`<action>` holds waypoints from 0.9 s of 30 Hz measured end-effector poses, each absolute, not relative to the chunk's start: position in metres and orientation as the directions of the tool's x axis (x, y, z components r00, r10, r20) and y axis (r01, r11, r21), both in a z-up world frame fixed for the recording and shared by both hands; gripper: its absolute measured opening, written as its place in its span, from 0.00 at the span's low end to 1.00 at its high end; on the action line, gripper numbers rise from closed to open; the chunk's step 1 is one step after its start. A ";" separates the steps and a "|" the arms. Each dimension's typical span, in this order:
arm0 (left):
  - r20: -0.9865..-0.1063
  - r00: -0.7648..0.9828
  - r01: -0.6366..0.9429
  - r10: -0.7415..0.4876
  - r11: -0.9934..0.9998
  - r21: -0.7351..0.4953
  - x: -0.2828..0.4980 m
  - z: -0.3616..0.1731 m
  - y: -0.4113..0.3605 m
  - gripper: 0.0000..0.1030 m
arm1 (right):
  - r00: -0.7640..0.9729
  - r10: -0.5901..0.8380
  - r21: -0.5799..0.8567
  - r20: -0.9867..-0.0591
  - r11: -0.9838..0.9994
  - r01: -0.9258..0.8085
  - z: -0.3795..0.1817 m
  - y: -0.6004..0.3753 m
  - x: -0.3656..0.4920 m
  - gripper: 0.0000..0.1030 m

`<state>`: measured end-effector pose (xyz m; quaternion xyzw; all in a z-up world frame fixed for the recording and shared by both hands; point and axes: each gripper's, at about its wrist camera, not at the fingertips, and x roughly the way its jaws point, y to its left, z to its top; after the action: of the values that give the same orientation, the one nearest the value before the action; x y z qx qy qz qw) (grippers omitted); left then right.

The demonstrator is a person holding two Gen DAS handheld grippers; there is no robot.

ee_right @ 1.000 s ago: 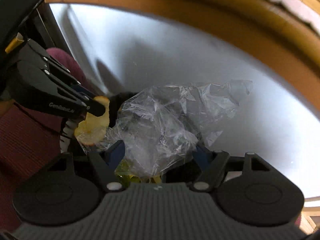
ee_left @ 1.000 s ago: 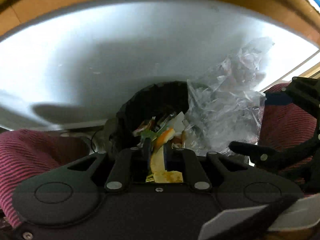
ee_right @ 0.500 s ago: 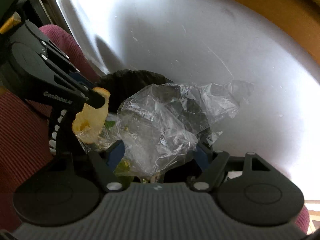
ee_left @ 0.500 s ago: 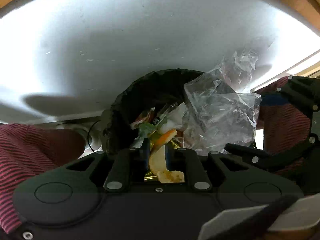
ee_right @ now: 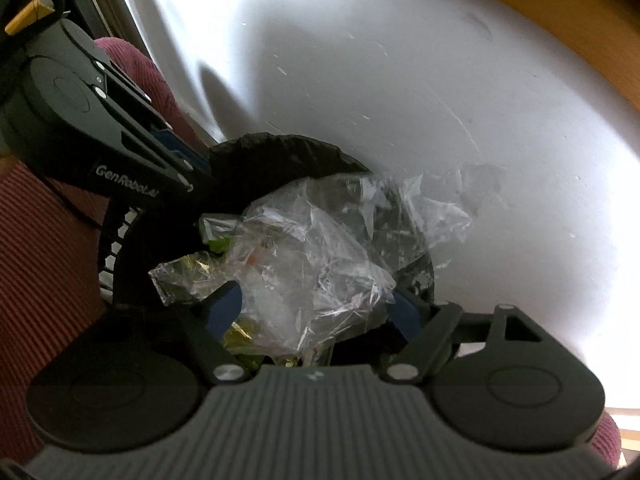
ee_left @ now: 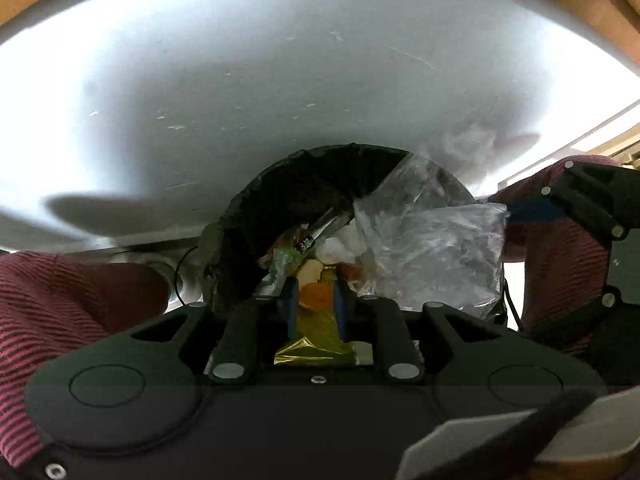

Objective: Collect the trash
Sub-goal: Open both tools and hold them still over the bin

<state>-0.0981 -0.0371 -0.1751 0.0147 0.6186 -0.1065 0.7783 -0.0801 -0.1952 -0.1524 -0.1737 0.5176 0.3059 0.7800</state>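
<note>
Hovering over black-lined bin (ee_left: 288, 200) | left gripper (ee_left: 316, 300) fingers opening, nothing pinched, peel (ee_left: 316, 292) below in bin | right gripper (ee_right: 316, 312) fingers spreading around clear plastic bag (ee_right: 320, 248) over bin.

I see crinkled, glossy clear plastic film (ee_right: 320, 256) at centre, a matt black bin liner (ee_left: 304, 196) behind it, ribbed maroon cloth (ee_left: 60, 304) lower left — and a smooth white scuffed surface (ee_left: 280, 80) above.

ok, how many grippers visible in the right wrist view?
2. The right gripper at bottom centre, around the clear plastic bag; the left gripper reaching in from the upper left over the black bin.
</note>
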 end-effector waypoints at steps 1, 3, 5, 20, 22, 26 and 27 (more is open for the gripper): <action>-0.966 0.213 0.184 -0.146 0.977 -0.107 -0.098 -0.175 -0.037 0.22 | 0.278 0.301 0.049 -0.912 0.754 -0.655 -0.150 -0.197 -0.082 0.87; -0.966 0.217 0.183 -0.144 0.977 -0.105 -0.098 -0.174 -0.038 0.27 | 0.283 0.304 0.050 -0.910 0.757 -0.651 -0.148 -0.199 -0.082 0.88; -0.965 0.219 0.183 -0.143 0.978 -0.104 -0.099 -0.173 -0.039 0.31 | 0.288 0.307 0.053 -0.907 0.761 -0.646 -0.146 -0.200 -0.082 0.90; -0.962 0.238 0.165 -0.135 0.981 -0.097 -0.098 -0.168 -0.039 0.52 | 0.308 0.312 0.069 -0.899 0.794 -0.604 -0.144 -0.208 -0.082 0.92; -0.962 0.243 0.164 -0.128 0.982 -0.090 -0.098 -0.167 -0.039 0.53 | 0.309 0.312 0.071 -0.899 0.797 -0.600 -0.145 -0.209 -0.082 0.92; -0.963 0.238 0.162 -0.130 0.982 -0.093 -0.098 -0.167 -0.040 0.56 | 0.314 0.315 0.074 -0.896 0.802 -0.593 -0.143 -0.210 -0.083 0.94; -0.963 0.237 0.163 -0.131 0.982 -0.094 -0.098 -0.166 -0.040 0.57 | 0.315 0.316 0.075 -0.895 0.803 -0.591 -0.142 -0.210 -0.083 0.94</action>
<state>-0.0984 -0.0401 -0.1664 0.0129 0.6105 -0.0936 0.7864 -0.0830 -0.2104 -0.1424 -0.1345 0.5118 0.2835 0.7997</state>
